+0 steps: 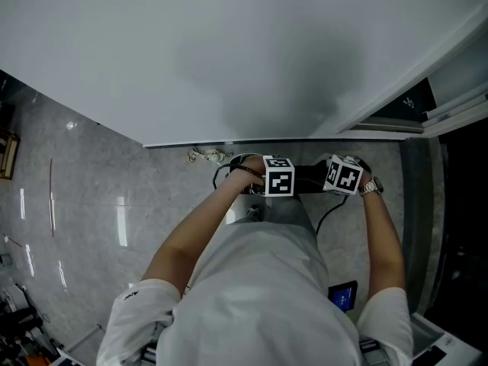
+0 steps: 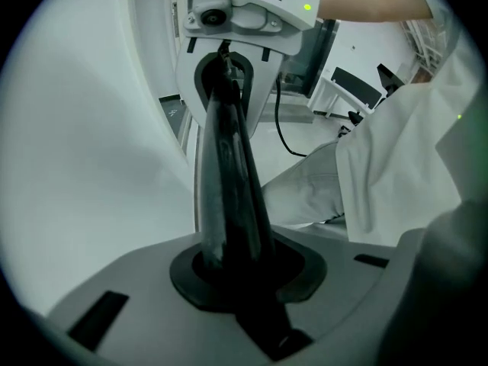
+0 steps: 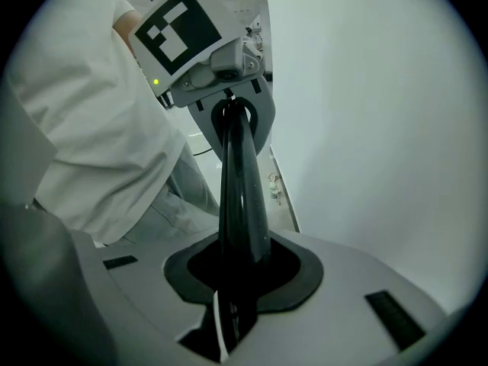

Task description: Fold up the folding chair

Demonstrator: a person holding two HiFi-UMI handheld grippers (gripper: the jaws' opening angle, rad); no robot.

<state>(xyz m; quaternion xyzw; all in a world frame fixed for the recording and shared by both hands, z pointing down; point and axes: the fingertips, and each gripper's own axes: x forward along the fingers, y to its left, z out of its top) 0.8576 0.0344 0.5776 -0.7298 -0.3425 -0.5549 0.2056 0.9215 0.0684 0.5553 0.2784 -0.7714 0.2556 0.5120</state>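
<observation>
On my feed the person wears a white short-sleeved T-shirt [image 1: 259,296], light grey trousers [image 1: 280,209] and a silver wristwatch [image 1: 371,187]. The left gripper [image 2: 236,277] and right gripper [image 3: 240,280] are pale grey with black jaw recesses. Each bears a black-and-white marker cube [image 1: 279,176], with black cable [image 1: 219,177] trailing.

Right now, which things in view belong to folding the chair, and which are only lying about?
Job: chair's black bar, clamped in the left tool and the right tool.
Lying about: pale clutter at the foot of the wall; blue-screened device on the floor.
</observation>
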